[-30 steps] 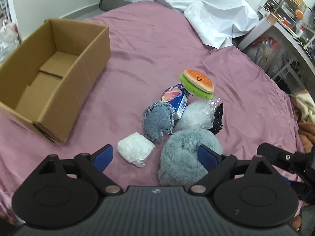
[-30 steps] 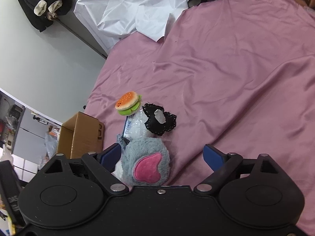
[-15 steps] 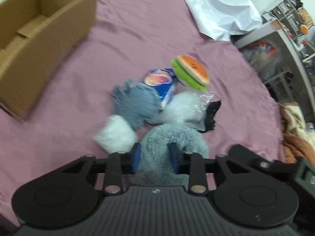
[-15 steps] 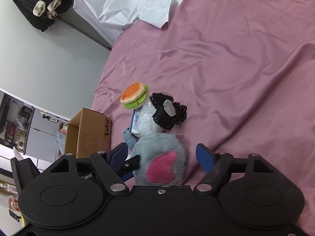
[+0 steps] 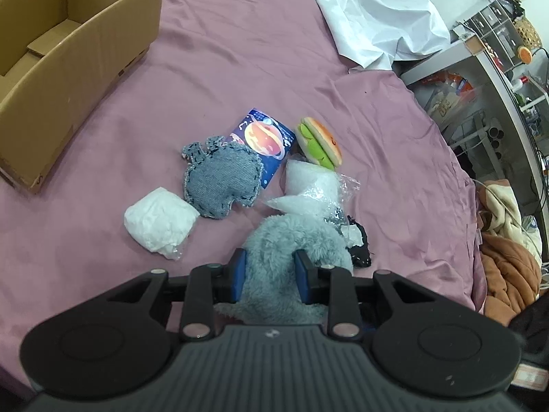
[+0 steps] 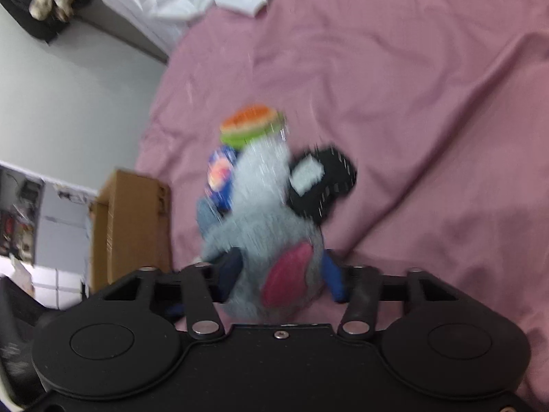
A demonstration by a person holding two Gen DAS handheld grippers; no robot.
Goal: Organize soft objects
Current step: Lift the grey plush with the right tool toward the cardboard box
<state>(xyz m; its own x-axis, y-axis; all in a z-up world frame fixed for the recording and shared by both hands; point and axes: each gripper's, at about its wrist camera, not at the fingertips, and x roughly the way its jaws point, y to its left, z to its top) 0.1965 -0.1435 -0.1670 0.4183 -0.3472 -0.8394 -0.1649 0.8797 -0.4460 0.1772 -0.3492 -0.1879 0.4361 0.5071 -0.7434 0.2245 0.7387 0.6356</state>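
A grey fluffy plush toy (image 5: 295,237) with a pink patch (image 6: 288,278) lies on the pink bedsheet (image 5: 240,68) at the near end of a pile. My left gripper (image 5: 269,264) is shut on one side of it. From the other side my right gripper (image 6: 281,271) is closing, its blue pads pressing into the fur. Beyond it lie a denim patch toy (image 5: 221,178), a white wrapped bundle (image 5: 159,221), a planet-print packet (image 5: 266,137), a burger plush (image 5: 319,142), a clear bag of white filling (image 5: 308,185) and a black lace piece (image 5: 358,247).
An open cardboard box (image 5: 85,58) with nothing visible inside stands on the bed to the far left. A crumpled white sheet (image 5: 374,10) lies at the bed's far end. Shelving (image 5: 507,68) and a brown blanket (image 5: 507,267) sit off the bed's right edge.
Both grippers went from wide open to closing on the grey plush, the left first and the right after. The right gripper also came down and closer to the pile.
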